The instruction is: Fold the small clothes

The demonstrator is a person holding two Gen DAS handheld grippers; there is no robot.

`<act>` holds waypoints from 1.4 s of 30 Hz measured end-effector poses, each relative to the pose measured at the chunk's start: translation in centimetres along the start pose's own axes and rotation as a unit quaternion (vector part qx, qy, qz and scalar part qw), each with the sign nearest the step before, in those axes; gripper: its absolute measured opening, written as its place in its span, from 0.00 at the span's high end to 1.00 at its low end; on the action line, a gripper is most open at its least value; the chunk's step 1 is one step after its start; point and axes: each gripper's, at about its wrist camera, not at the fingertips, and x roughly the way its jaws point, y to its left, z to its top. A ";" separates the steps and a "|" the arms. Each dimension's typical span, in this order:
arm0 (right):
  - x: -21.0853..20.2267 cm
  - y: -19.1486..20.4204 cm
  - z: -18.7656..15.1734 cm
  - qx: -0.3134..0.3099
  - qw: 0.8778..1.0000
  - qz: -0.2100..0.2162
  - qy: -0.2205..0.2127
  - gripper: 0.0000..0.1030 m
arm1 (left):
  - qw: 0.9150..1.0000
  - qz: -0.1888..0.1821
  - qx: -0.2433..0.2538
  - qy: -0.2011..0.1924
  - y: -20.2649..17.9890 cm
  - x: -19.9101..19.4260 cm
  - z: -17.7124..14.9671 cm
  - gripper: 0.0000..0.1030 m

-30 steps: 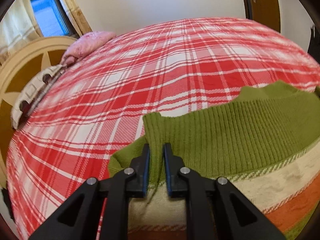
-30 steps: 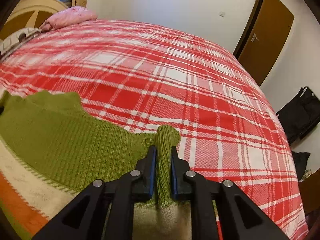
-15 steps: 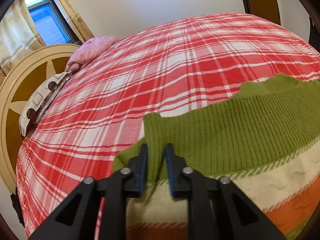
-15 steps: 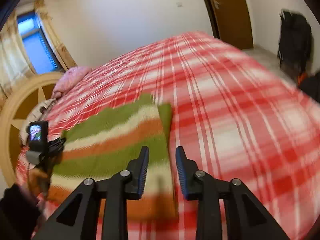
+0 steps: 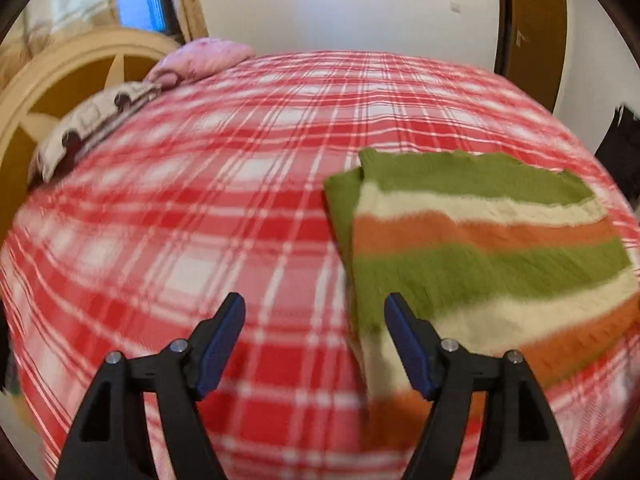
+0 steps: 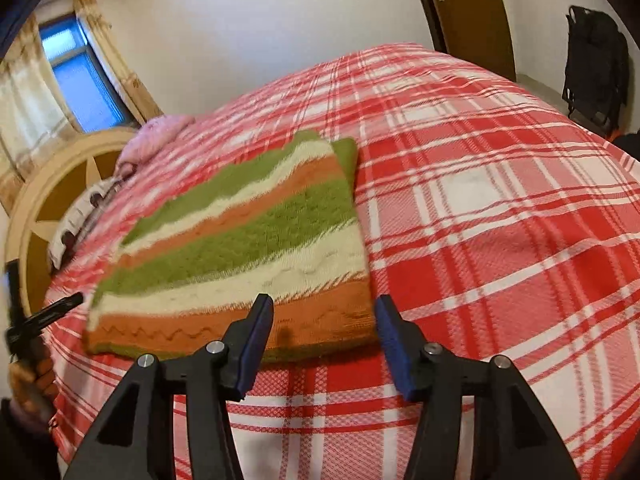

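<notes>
Red plaid bedspread (image 6: 480, 208) carries the striped sweater (image 6: 248, 240), folded into 1 flat rectangle. Left gripper (image 5: 314, 340) and right gripper (image 6: 324, 340) have just been opening; nothing lies between their jaws. Folding appears nearly complete; possibly 1 further fold remains.

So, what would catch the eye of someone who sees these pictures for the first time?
First the red and white plaid bedspread that covers the whole bed. On it lies a folded striped sweater in green, cream and orange, flat and free. In front, the right gripper stands open with blue-padded fingers, holding nothing.
</notes>
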 end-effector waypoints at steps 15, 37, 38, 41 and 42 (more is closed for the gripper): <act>0.2 -0.6 -1.0 0.046 0.999 0.022 0.012 0.45 | 0.990 -0.088 -0.105 0.046 -1.5 0.0 -5.4 0.29; 0.2 4.5 -1.7 -0.090 0.996 0.007 0.028 0.94 | 0.970 -0.151 -0.189 0.022 -0.6 0.8 -3.8 0.91; -0.3 4.2 -1.4 -0.084 0.996 0.009 0.023 0.94 | 0.973 -0.143 -0.180 0.013 -0.3 0.4 -3.4 0.91; -1.5 3.7 -1.0 -0.080 0.997 0.015 0.017 0.95 | 0.975 -0.143 -0.172 0.007 0.7 -0.5 -2.3 0.91; -1.6 3.9 -1.1 -0.083 0.996 0.012 0.019 0.95 | 0.975 -0.142 -0.171 0.007 0.9 -0.7 -2.1 0.91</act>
